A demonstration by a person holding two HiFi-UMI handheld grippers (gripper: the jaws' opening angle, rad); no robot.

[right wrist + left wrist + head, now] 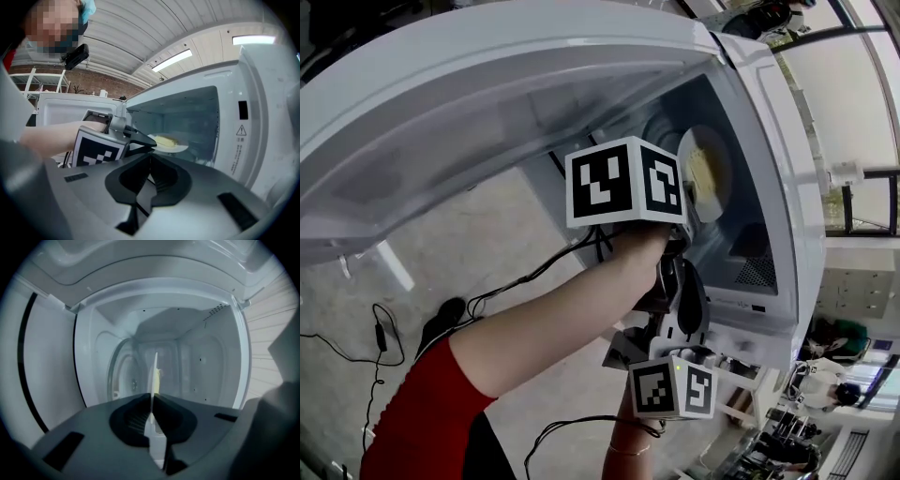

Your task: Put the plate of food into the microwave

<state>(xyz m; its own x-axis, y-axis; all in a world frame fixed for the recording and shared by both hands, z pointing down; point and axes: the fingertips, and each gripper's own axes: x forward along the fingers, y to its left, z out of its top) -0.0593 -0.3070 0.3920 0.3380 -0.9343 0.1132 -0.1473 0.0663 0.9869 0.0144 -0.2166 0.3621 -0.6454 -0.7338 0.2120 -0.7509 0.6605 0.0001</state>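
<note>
A white plate (710,174) with yellow food (165,140) is inside the open microwave (789,169), over the glass turntable (118,373). I cannot tell whether it touches the turntable. My left gripper (686,208) reaches into the cavity and is shut on the plate's near rim. In the left gripper view the plate (154,376) stands edge-on between the shut jaws. My right gripper (678,281) hangs just outside the cavity, below the left arm. Its jaws are shut with nothing between them.
The microwave door (441,112) stands swung wide open to the left. The control panel side (241,124) borders the cavity on the right. Black cables (384,342) trail over the grey floor. Shelving and furniture (830,375) stand beyond the microwave.
</note>
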